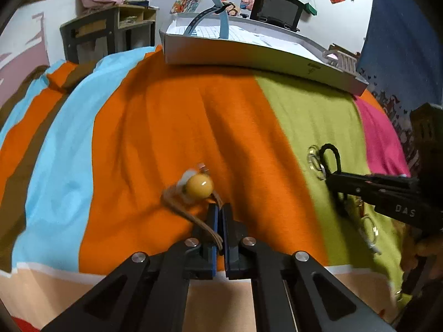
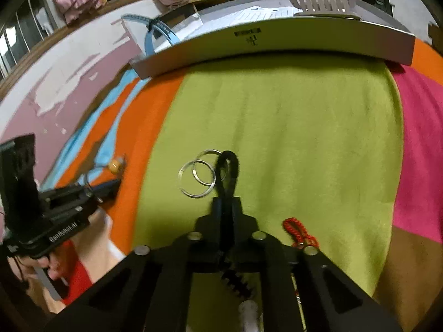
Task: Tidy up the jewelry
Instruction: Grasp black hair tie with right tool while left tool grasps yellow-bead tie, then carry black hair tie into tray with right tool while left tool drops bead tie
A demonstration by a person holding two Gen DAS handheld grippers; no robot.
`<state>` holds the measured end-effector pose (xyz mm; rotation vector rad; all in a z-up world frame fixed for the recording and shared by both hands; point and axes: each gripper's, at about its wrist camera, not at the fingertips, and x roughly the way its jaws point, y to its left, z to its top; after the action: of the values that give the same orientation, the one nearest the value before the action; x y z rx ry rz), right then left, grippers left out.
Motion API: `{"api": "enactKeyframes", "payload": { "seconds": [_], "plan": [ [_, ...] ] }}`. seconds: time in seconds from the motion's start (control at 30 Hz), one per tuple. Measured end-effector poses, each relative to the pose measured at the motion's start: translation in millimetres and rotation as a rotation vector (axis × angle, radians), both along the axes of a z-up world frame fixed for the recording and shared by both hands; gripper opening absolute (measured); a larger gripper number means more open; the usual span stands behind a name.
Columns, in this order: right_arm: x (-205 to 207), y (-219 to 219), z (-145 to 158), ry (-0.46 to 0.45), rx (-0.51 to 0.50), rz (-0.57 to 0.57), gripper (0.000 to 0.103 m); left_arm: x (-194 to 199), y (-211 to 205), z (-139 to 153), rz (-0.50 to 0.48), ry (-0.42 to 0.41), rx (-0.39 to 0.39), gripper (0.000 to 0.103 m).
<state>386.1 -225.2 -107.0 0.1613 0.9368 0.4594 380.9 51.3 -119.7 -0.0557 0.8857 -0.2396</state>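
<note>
- Nearest, the left gripper is clamped on a brown cord; the cord's yellow bead sits just past the fingertips, over the orange stripe of the blanket.
- The cord looks limp and light. I'd guess the bead will swing if lifted quickly, so a hold on the cord close to the bead seems best.
- Beside it, over the green stripe, the right gripper pinches a black loop threaded with silver rings. The rings are thin and probably slippery; the soft loop is the safer grip.
- A red cord lies on the green by the right gripper's frame.
- Farthest, a shallow white box rests on the blanket, well apart from both pieces, with a blue strap sticking up out of it.
</note>
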Motion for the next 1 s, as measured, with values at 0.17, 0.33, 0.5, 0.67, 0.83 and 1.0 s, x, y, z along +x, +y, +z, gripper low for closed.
{"api": "enactKeyframes", "payload": {
  "seconds": [0.17, 0.33, 0.5, 0.67, 0.83, 1.0],
  "plan": [
    [-6.1, -2.2, 18.9, -0.065, 0.041, 0.005, 0.006, -6.1, -6.1, 18.3, -0.005, -0.001, -0.040, 0.003],
    [-12.9, -12.9, 42.2, -0.128, 0.080, -0.002, 0.006, -18.7, -15.5, 43.9, -0.020, -0.026, -0.071, 0.003],
    [-19.1, -42.9, 72.0, -0.235, 0.109, -0.040, 0.006, -26.3, -28.3, 75.6, -0.080, -0.079, -0.098, 0.003],
    [-11.4, -69.0, 110.0, -0.381, 0.132, -0.107, 0.006, -14.9, -45.1, 108.0, -0.123, -0.141, -0.060, 0.003],
    [20.8, -96.3, 132.1, -0.463, 0.074, -0.180, 0.006, 23.5, -62.9, 135.1, -0.125, -0.193, -0.050, 0.003],
    [62.3, -110.5, 134.4, -0.423, 0.010, -0.227, 0.006, 73.3, -84.0, 144.3, -0.117, -0.216, -0.043, 0.003]
  ]
}}
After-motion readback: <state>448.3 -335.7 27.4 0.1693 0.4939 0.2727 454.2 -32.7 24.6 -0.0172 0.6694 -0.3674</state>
